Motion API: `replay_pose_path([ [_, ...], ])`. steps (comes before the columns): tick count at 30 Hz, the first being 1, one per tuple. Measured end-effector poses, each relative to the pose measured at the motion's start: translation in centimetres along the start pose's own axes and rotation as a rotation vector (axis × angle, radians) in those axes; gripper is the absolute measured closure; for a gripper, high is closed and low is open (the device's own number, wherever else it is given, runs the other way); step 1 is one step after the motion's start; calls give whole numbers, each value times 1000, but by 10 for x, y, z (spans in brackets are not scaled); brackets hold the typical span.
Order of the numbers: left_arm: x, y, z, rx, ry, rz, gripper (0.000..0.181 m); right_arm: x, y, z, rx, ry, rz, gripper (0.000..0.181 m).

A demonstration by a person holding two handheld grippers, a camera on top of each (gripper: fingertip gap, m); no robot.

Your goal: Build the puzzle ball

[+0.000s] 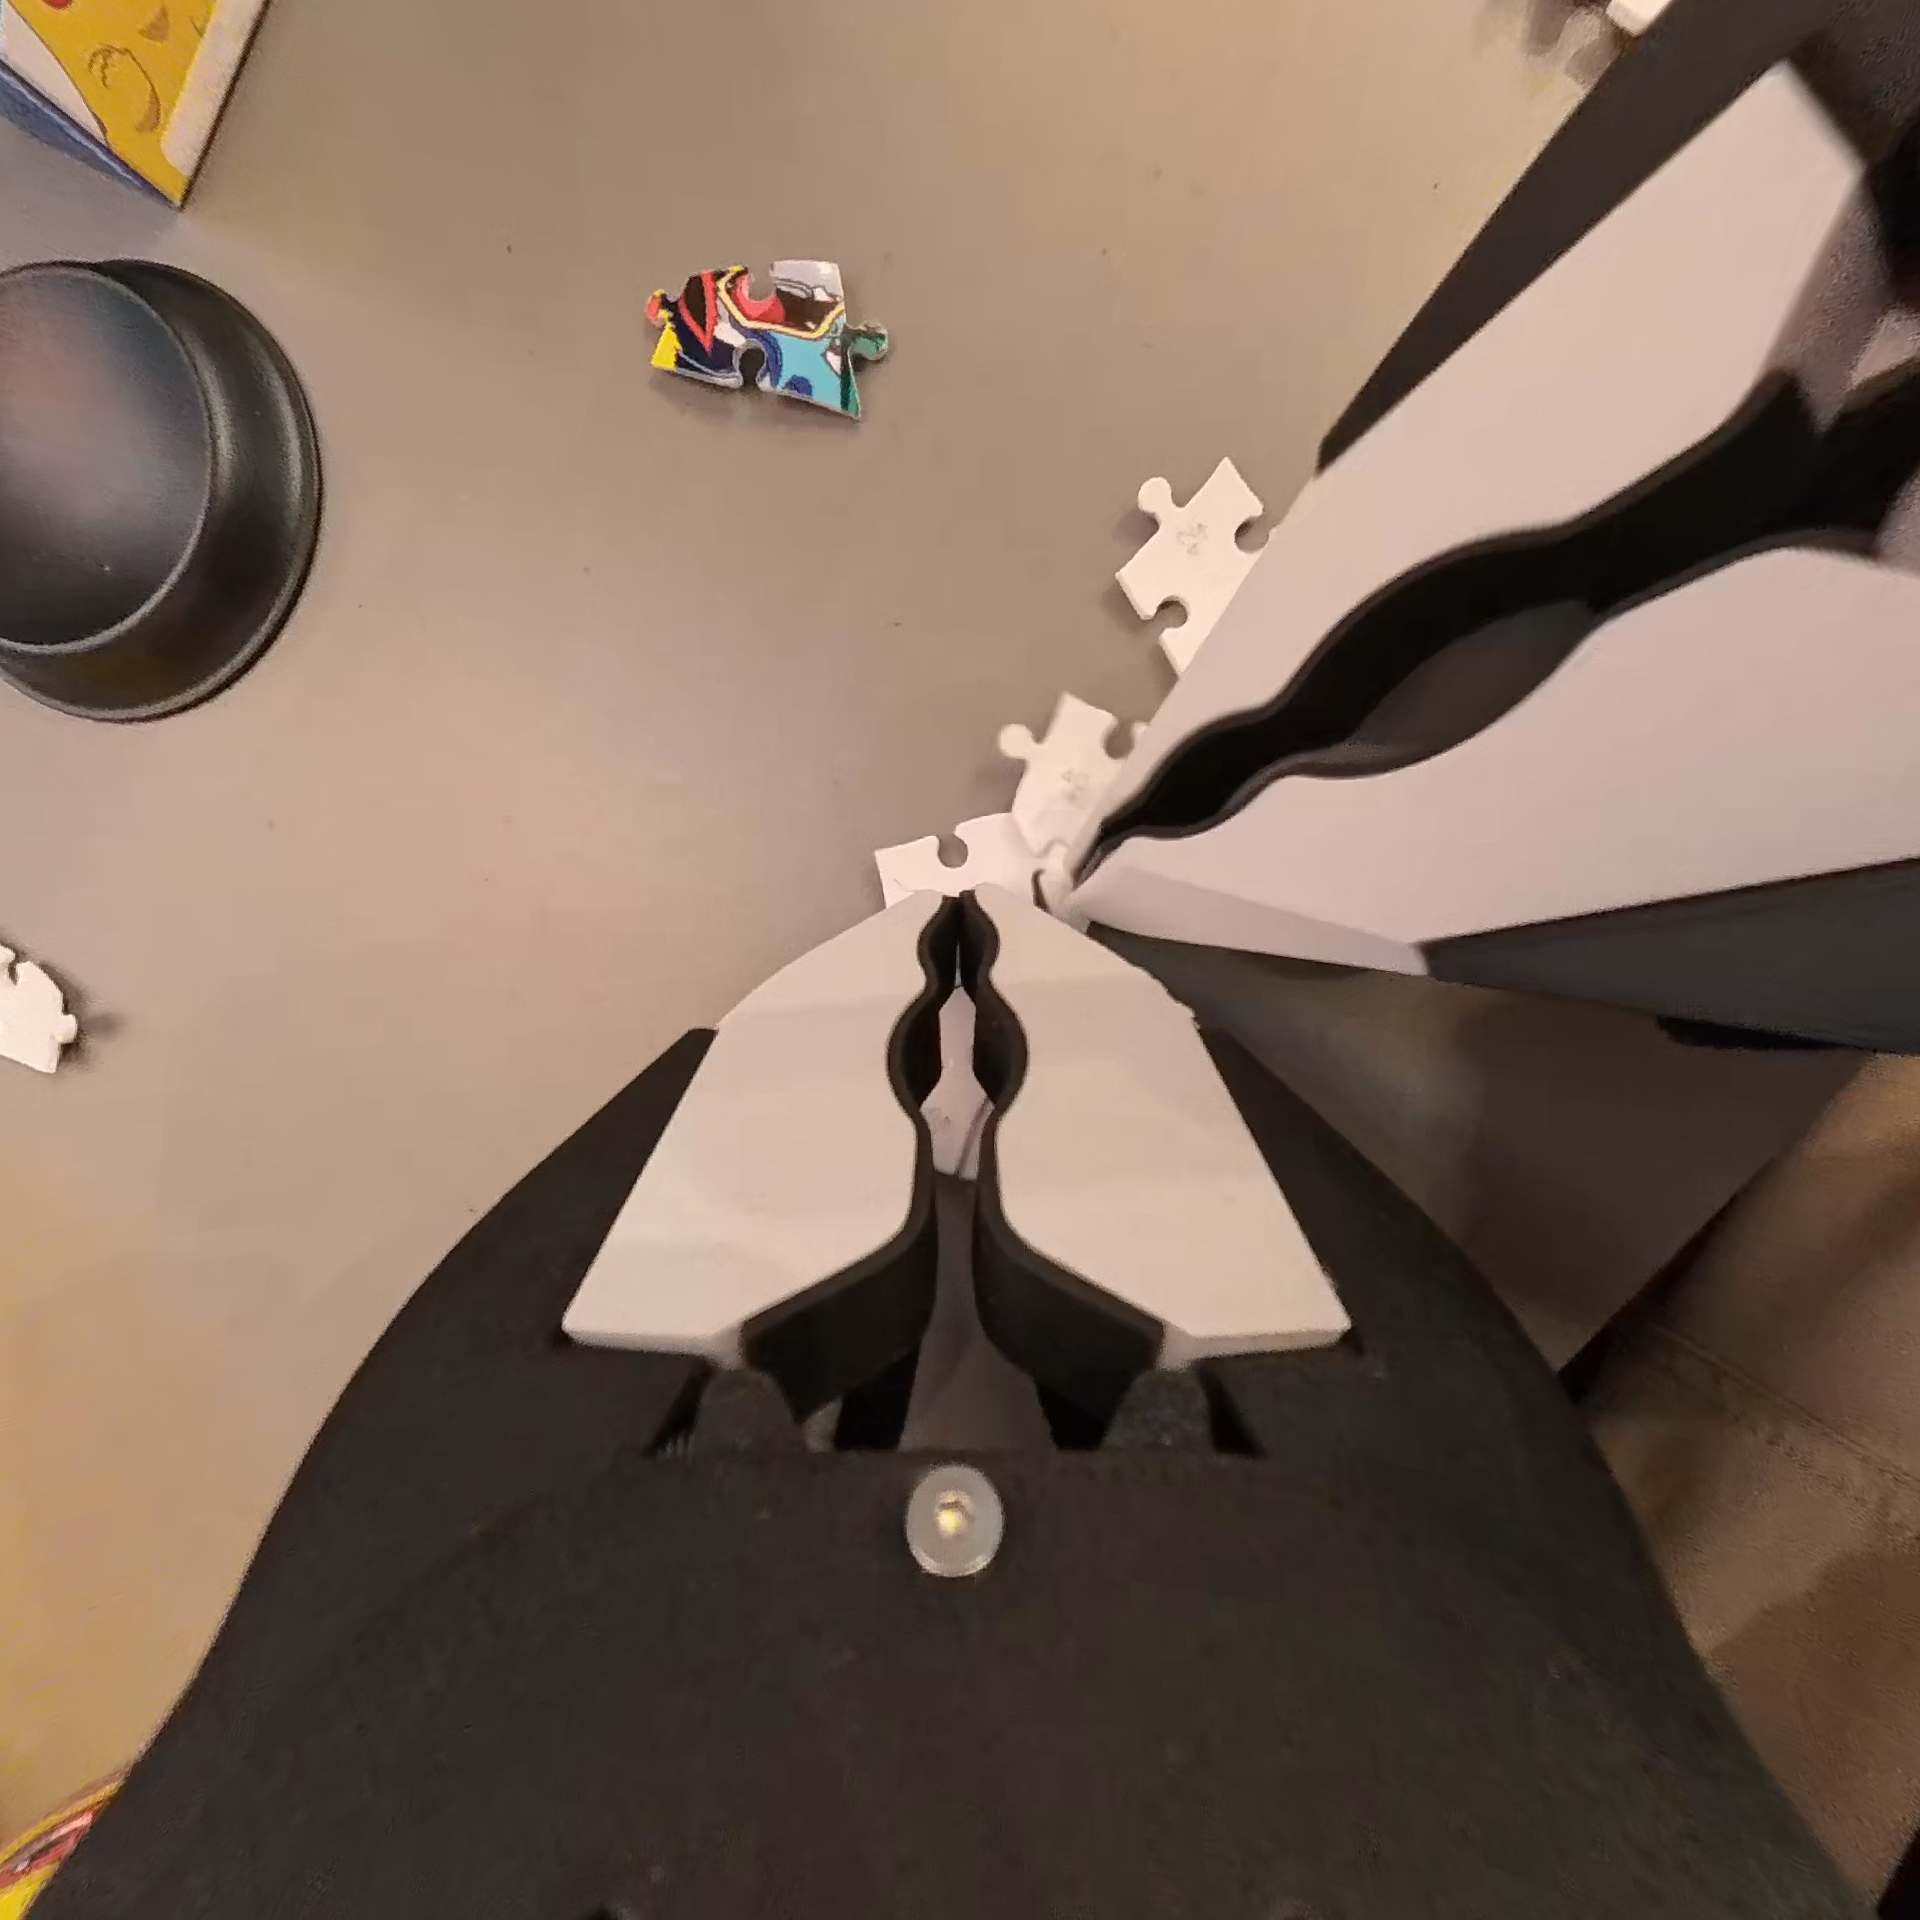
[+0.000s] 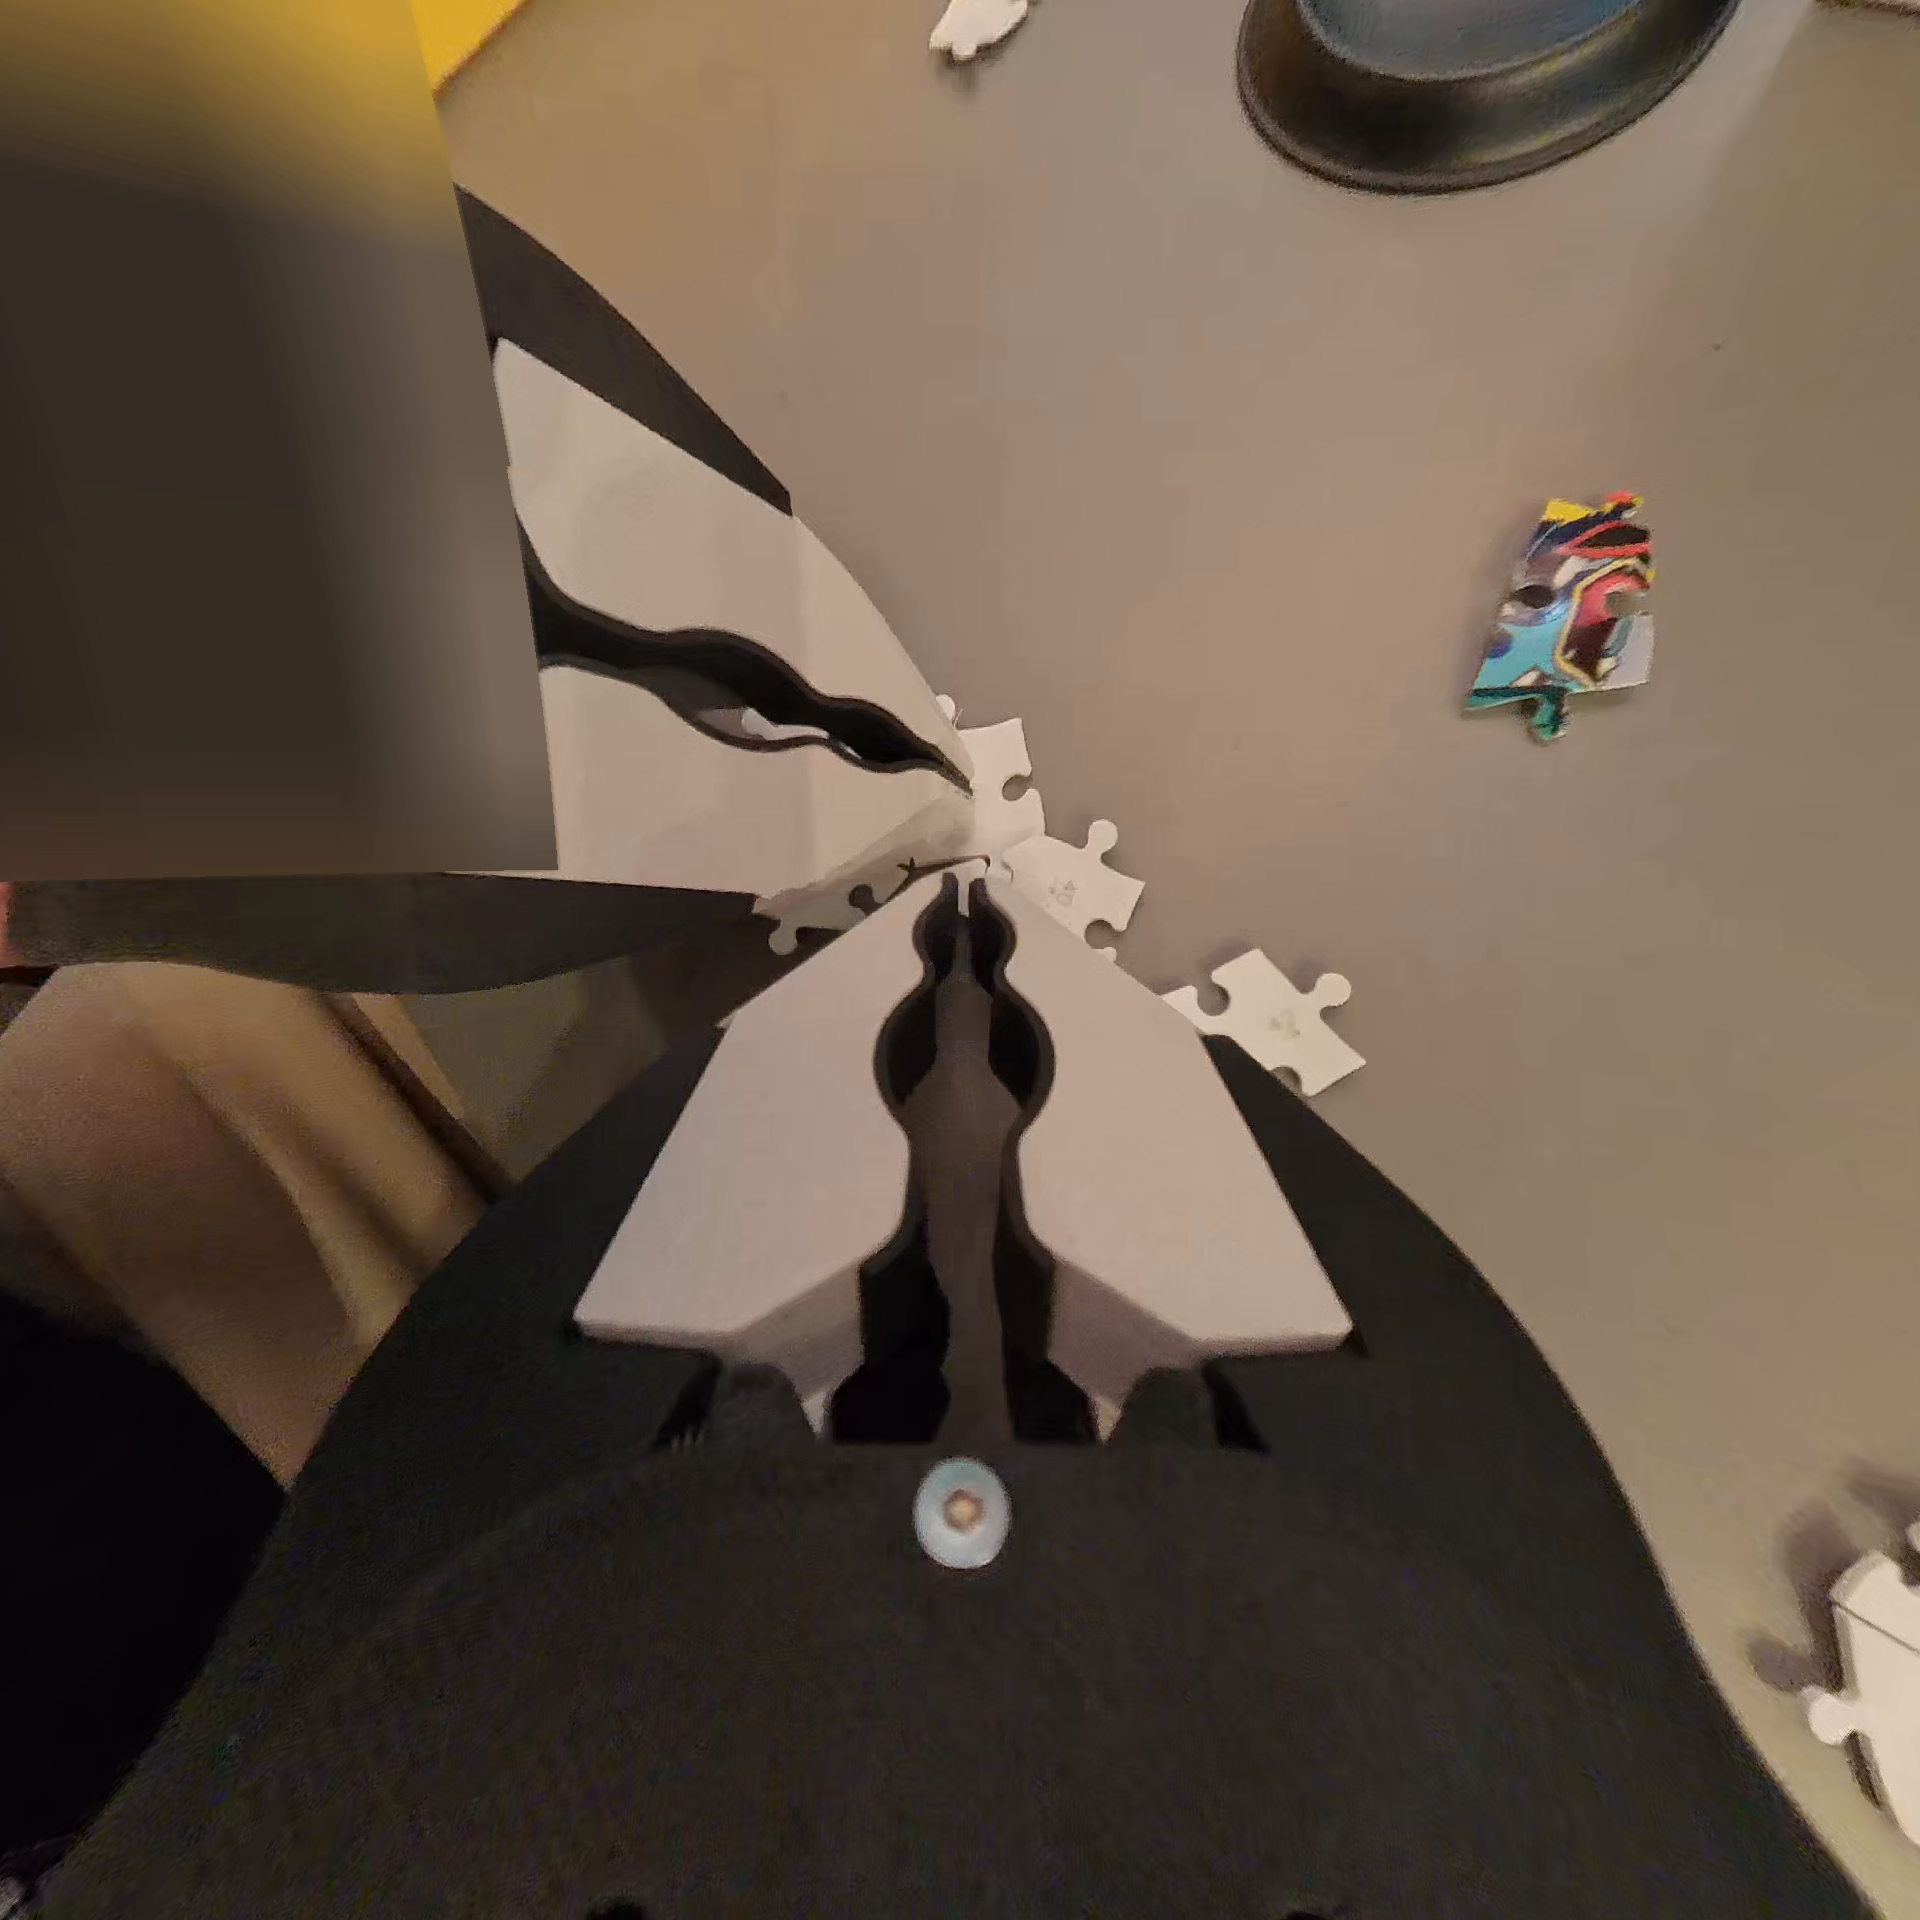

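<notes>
Fingers of the left gripper (image 1: 961, 902) in the left wrist view are pressed together on a white puzzle piece (image 1: 914, 868), whose edge shows past the tips and again in the gap between the pads. The right gripper (image 1: 1081, 862) comes in from the upper right, its tips meeting that same cluster; two more white face-down pieces (image 1: 1070, 774) (image 1: 1195, 556) lie along its finger on the grey table (image 1: 623, 727). A colourful joined pair of pieces (image 1: 769, 338) lies farther toward the table's far side, well apart. A black round bowl (image 1: 135, 488) sits at the left, a yellow box (image 1: 125, 83) in the far left corner, and another white piece (image 1: 31, 1003) at the left edge.

From the right wrist view, the right gripper (image 2: 961, 888) has its tips closed on the white piece (image 2: 821, 904) held by the left gripper (image 2: 961, 784). White pieces (image 2: 1075, 883) (image 2: 1273, 1013) lie just right of the tips. The colourful pair (image 2: 1569, 613) lies well apart to the right, the bowl (image 2: 1455, 114) at the top.
</notes>
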State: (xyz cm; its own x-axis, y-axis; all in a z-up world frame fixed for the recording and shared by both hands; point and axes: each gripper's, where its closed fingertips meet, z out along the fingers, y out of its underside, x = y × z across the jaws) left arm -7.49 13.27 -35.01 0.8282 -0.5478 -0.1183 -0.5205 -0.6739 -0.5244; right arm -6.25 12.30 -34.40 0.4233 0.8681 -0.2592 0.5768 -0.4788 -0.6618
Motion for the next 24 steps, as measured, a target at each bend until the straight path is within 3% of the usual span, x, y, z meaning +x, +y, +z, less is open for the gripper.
replay_pose_path([
  [24,-15,2,-1,-2,-39,-38,181,-2,-5,6,31,-80,168,181],
])
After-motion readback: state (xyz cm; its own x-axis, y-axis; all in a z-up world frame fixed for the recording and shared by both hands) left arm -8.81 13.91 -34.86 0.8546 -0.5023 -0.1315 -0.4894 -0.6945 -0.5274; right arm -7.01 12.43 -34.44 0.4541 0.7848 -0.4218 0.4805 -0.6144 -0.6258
